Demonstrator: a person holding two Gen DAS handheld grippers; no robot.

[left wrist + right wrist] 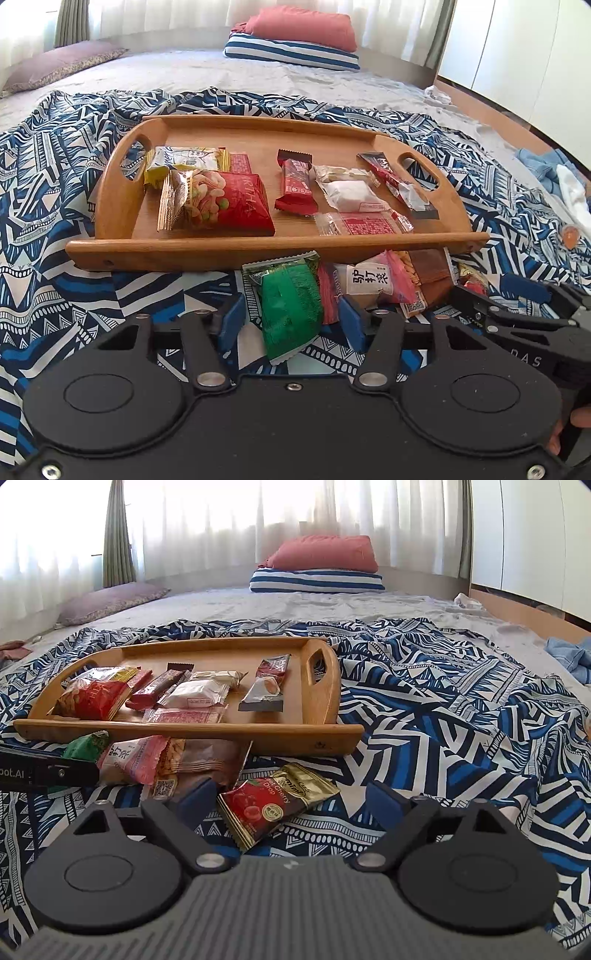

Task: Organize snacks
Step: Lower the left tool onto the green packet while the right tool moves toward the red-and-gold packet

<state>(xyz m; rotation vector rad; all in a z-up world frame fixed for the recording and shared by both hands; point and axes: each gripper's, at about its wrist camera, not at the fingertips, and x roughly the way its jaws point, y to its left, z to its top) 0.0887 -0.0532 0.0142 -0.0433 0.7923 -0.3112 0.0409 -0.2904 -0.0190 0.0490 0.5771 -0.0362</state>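
Nearest my left gripper (291, 321), a green packet (291, 314) lies between my spread blue fingers (232, 321); whether the pads touch it I cannot tell. My right gripper (291, 805) stands wide apart around a red-and-gold cherry-drop packet (275, 805), not closed on it.

Both packets lie on the patterned blanket (443, 720), just in front of the wooden tray (258, 243).

Progress, as I judge it: roughly half. In the tray rest a red nut bag (221, 203), a yellow packet (177, 162), a red bar (295, 184), white-wrapped pieces (351, 192), a clear red-printed packet (362, 223) and a dark stick (395, 181). Against the tray's front rail a loose heap (177, 760) of pink, brown and other packets awaits transfer.

The heap's lower packets overlap, so their number is unclear; a flat red packet behind the nut bag is mostly hidden.
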